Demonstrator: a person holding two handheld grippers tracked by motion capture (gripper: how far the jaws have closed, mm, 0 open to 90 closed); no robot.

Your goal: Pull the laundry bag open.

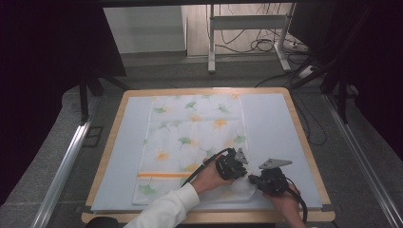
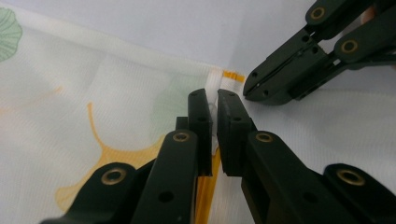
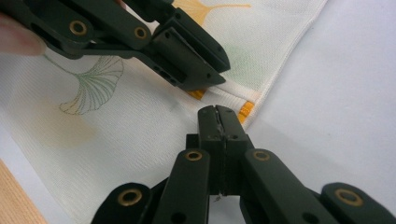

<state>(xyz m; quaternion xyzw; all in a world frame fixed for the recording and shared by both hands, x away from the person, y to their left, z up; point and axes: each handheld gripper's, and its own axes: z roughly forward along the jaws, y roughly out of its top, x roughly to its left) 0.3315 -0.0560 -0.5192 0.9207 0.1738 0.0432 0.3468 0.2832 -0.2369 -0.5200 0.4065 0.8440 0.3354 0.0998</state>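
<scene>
Two grippers, left (image 1: 236, 164) and right (image 1: 256, 180), pinching one towel (image 1: 190, 137) edge.

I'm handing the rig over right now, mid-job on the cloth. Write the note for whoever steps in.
Left gripper: jaws nearly shut, thin gap, at the cloth's right edge by the orange stripe; grip unclear.
Right gripper: jaws shut, tips at the same edge; whether it pinches cloth is unclear.
Cloth lies on the blue mat, near right part already bunched over near both grippers.
Left to do: confirm both grips, then probably carry on folding.
</scene>
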